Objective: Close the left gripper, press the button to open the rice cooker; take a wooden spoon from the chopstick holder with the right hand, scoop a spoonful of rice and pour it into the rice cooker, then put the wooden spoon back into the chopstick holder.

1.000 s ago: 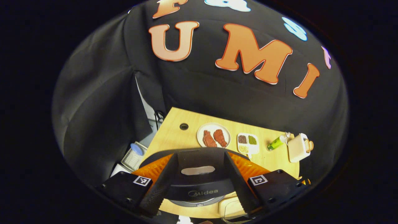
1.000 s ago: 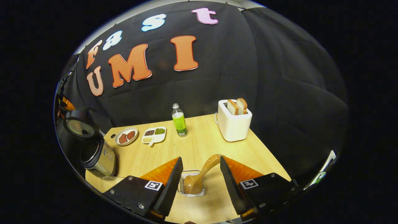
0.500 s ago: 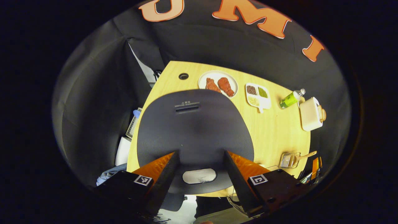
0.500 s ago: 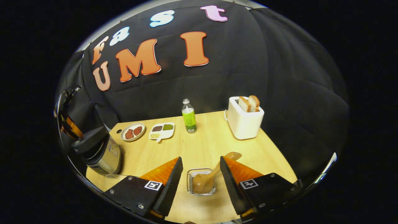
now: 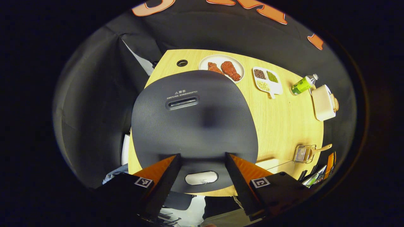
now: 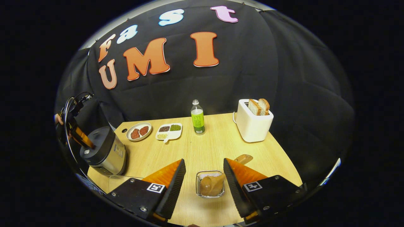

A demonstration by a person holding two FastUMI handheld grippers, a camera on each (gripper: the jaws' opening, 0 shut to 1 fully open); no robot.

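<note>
At the far left of the right gripper view the rice cooker (image 6: 104,151) stands near the table's (image 6: 205,148) front-left corner with its dark lid down, and the left gripper (image 6: 77,130) hangs just above and behind it. A second ago that lid stood raised with the pot's mouth showing; it has since dropped shut, so judging by this the cooker is closed again after its spoonful and the task looks all but finished. In the left gripper view the same lid (image 5: 194,126) now spreads wide beneath the camera, its pale button (image 5: 201,178) lying between the left gripper (image 5: 200,186) fingers, which stand well apart and hold nothing (half a second ago the view was much the same, only a little farther off). Moving right along the table come a plate of meat (image 6: 139,131), a divided dish of grains (image 6: 169,131), a green bottle (image 6: 198,117) and a toaster (image 6: 254,121) holding two slices. Nearest the camera, the chopstick holder (image 6: 210,184) sits between the right gripper (image 6: 204,186) fingers, which are spread open and empty; the wooden spoon (image 6: 217,181) lies in it, bowl down and handle leaning out to the right. The holder sits farther from the fingers than a second ago, which suggests the right gripper is backing away from a spoon already returned.
</note>
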